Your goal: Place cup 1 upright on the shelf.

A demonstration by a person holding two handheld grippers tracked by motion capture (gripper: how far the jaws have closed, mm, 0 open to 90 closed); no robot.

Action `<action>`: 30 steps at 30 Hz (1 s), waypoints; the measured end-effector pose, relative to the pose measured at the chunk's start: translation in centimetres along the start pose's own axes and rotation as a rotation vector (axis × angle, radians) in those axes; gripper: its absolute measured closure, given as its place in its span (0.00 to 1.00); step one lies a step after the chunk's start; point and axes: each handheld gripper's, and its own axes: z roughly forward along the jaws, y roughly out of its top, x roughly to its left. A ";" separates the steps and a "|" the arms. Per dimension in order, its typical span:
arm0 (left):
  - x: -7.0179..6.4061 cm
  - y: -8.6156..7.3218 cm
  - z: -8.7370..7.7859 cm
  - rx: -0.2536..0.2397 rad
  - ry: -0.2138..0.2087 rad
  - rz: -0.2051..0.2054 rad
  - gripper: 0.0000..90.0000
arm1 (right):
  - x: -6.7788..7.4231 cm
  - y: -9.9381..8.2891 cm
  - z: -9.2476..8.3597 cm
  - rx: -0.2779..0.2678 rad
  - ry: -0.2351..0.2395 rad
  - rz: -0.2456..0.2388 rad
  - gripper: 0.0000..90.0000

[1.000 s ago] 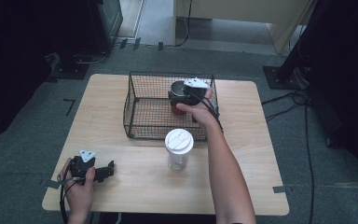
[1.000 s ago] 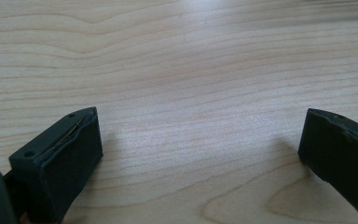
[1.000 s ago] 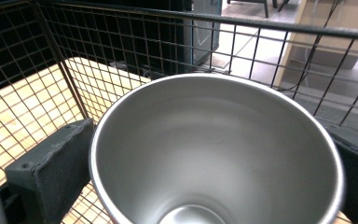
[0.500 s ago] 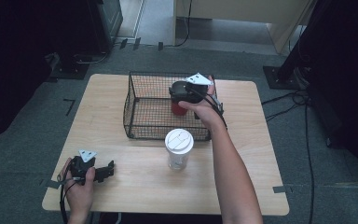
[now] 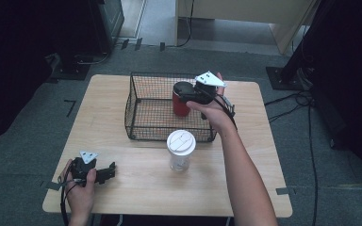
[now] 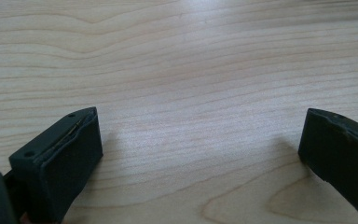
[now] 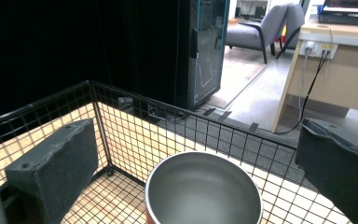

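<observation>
Up high, the right gripper (image 5: 192, 95) holds its jaws wide apart above the red cup (image 5: 181, 100) in the basket (image 5: 143, 127); the left gripper (image 5: 104, 173) rests open.

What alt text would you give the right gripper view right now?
The open right gripper hangs over a red cup that stands open-topped inside a wire basket, one black jaw on either side of the rim and neither touching it. Behind the basket are a dark cabinet and a grey chair.

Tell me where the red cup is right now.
In the high view, the red cup stands inside the wire basket, toward its far right side, with the right tool open just above it.
</observation>
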 end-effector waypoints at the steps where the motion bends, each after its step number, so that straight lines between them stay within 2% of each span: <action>1: 0.0 0.0 0.0 0.000 0.000 0.000 0.00 | 0.0 0.1 -0.2 -0.004 0.002 -0.002 0.00; 8: 0.0 0.0 0.0 -0.001 -0.001 -0.001 0.00 | 0.3 0.5 -2.3 -0.029 0.011 -0.009 0.00; 11: 0.0 0.0 0.0 0.000 -0.001 -0.002 0.00 | 0.6 0.6 -3.8 -0.045 0.017 -0.021 0.00; 16: 0.0 0.0 0.0 -0.001 -0.001 -0.002 0.00 | 0.5 0.5 -5.4 -0.067 0.022 -0.016 0.00; 17: 0.0 0.0 0.0 -0.001 -0.002 -0.001 0.00 | 0.4 0.5 -6.2 -0.075 0.018 -0.014 0.00; 19: 0.0 0.0 0.0 -0.001 -0.002 -0.001 0.00 | 0.4 0.5 -6.5 -0.078 0.018 -0.013 0.00; 21: 0.0 0.0 0.0 -0.002 -0.002 -0.001 0.00 | 0.2 0.3 -7.8 -0.088 0.011 -0.005 0.00; 23: 0.0 0.0 0.0 -0.002 -0.002 -0.001 0.00 | 0.2 0.2 -8.2 -0.092 0.010 0.004 0.00; 24: 0.0 0.0 0.0 -0.002 -0.002 -0.001 0.00 | 0.2 -0.1 -9.1 -0.096 0.000 0.015 0.00; 25: 0.0 0.0 0.0 -0.002 -0.002 -0.001 0.00 | 0.2 -0.1 -9.1 -0.096 0.000 0.015 0.00; 26: 0.0 0.0 0.0 -0.002 -0.002 -0.001 0.00 | 0.2 -0.5 -9.9 -0.098 -0.008 0.007 0.00; 30: 0.0 0.0 0.0 -0.002 -0.002 0.000 0.00 | 0.1 -1.2 -11.3 -0.099 -0.023 0.005 0.00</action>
